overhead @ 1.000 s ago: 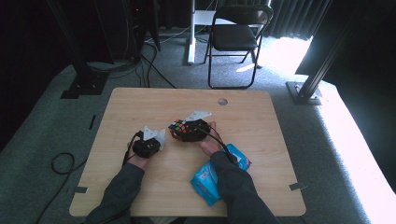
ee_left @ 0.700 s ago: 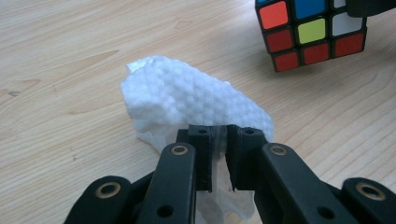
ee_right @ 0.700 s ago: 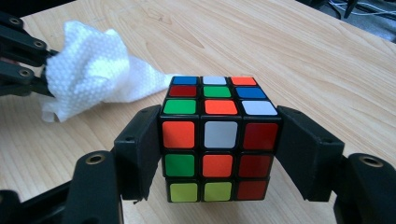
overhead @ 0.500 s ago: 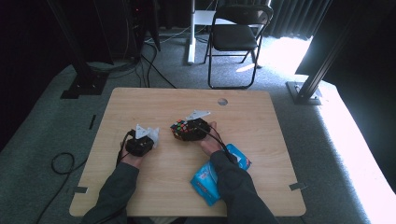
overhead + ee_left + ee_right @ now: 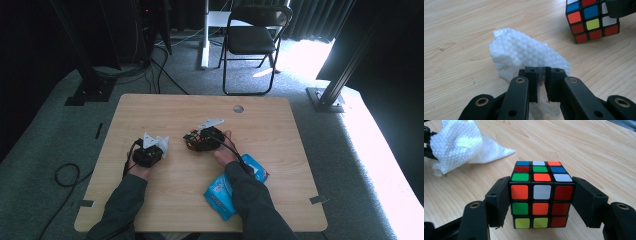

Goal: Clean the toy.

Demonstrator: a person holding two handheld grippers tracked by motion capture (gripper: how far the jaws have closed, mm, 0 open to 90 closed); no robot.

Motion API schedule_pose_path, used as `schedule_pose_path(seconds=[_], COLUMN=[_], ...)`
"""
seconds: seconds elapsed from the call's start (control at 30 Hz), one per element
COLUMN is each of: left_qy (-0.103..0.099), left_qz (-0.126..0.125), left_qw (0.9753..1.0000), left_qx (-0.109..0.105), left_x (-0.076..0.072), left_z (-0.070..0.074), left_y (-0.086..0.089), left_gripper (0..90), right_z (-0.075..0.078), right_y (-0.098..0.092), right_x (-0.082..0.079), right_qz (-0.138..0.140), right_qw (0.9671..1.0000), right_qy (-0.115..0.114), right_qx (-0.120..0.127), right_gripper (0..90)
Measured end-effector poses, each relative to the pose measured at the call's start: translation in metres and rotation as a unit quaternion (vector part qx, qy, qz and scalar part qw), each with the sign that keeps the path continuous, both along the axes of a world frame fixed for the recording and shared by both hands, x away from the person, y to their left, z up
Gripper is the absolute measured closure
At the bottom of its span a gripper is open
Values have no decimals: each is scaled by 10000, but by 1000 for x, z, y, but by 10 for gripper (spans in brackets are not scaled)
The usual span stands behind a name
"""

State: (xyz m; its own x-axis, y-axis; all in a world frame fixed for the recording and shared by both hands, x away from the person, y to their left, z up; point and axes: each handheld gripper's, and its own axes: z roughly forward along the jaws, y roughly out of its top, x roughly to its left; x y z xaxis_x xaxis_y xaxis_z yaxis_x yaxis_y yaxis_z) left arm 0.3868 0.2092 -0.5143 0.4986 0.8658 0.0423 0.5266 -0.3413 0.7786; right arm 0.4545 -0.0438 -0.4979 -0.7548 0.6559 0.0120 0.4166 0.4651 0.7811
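Observation:
A scrambled colour cube (image 5: 541, 195) sits clamped between the two jaws of my right gripper (image 5: 541, 202), close above the wooden table (image 5: 280, 150). In the high view that cube (image 5: 195, 140) is at the table's middle, with the right gripper (image 5: 200, 141) around it. A crumpled white wipe (image 5: 524, 53) lies on the wood, one end pinched between the jaws of my left gripper (image 5: 541, 82). From above, the wipe (image 5: 163, 145) shows just right of the left gripper (image 5: 159, 148). Cube and wipe are a short way apart; the cube (image 5: 591, 20) appears at the upper right of the left gripper view.
A blue pack of wipes (image 5: 225, 192) lies under the right forearm near the table's front edge. A round cable hole (image 5: 238, 108) sits near the far edge. A folding chair (image 5: 250, 42) and a dark stand (image 5: 95, 85) are on the carpet beyond.
The left gripper with the wipe has drifted slightly left and toward the person, away from the cube. The right gripper and cube have stayed put.

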Motion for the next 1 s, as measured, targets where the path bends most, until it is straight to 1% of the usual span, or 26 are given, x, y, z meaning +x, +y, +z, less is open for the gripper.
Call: schedule_pose_path(seconds=[0.3,0.4,0.53,0.6,0.63,0.7,0.8,0.9,0.93,1.0], left_qy=[34,71,131,147,149,153,157,153,152,146], left_qz=[4,5,54,56,54,58,66,74,75,76], left_qw=[10000,10000,9999,9999,9999,9998,9998,9998,9998,9998], left_qx=[-4,20,44,64,58,62,57,53,57,66], left_x=[1,1,2,2,2,2,2,2,2,1], left_z=[-2,-2,-3,-3,-3,-3,-3,-3,-3,-2], left_y=[0,0,3,3,4,4,4,5,5,4], left_gripper=[815,814,814,814,813,811,803,781,773,757], right_z=[-1,-2,-5,-6,-6,-7,-6,-4,-4,-2], right_y=[0,0,1,1,1,1,1,-1,-2,-3], right_x=[0,-1,0,0,0,1,0,1,1,0], right_qz=[10,32,49,68,94,133,171,181,184,192], right_qw=[10000,9999,9995,9992,9992,9991,9992,9994,9995,9996], right_qy=[41,48,198,191,201,247,231,260,256,185], right_qx=[-49,-133,-258,-340,-341,-319,-292,-102,-62,12], right_gripper=[342,341,340,340,340,338,332,293,292,287])
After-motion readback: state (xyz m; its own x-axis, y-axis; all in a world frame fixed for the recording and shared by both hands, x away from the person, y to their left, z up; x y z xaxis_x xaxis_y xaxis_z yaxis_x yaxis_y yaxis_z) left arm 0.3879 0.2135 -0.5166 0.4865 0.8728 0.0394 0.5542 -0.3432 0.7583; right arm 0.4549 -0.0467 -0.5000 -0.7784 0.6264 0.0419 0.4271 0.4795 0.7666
